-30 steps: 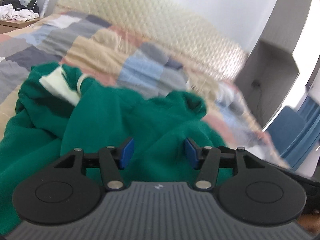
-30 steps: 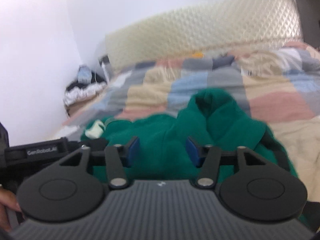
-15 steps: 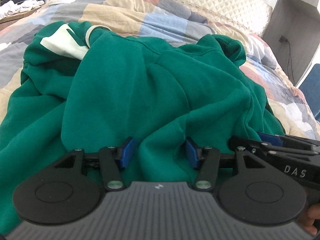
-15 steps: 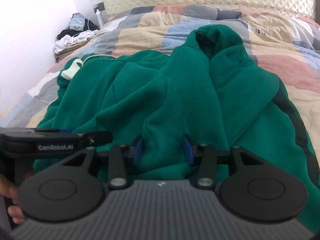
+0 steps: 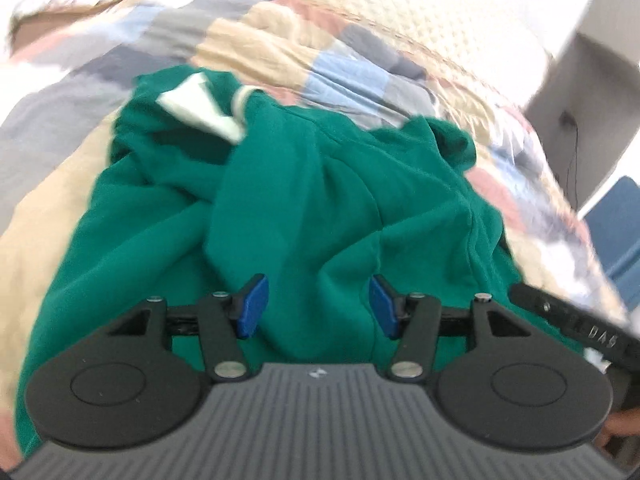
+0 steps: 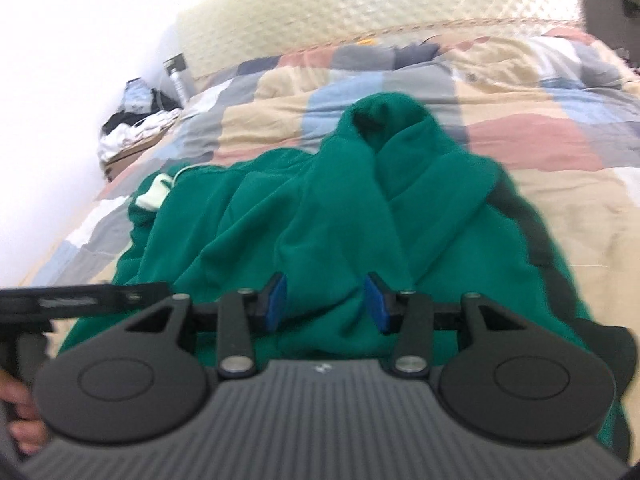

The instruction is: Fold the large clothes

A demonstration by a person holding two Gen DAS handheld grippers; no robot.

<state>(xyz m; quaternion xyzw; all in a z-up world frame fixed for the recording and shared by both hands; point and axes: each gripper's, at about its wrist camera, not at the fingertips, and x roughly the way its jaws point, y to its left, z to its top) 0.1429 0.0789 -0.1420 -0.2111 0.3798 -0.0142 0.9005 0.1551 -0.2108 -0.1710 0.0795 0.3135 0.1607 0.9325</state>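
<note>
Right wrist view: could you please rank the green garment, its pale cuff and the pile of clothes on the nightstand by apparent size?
1. green garment, by far the largest.
2 and 3. pile of clothes and pale cuff: the farther pile looks somewhat larger; distance makes this unsure.

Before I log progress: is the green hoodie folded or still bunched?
Bunched: the hoodie lies in a crumpled heap on the quilt, no flat fold.

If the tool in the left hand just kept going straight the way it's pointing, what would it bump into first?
Most likely the green garment bunched on the patchwork bedspread. The left tool has its jaws apart and aims down at a raised fold of it. The blurred picture hides how near that fold is.
</note>
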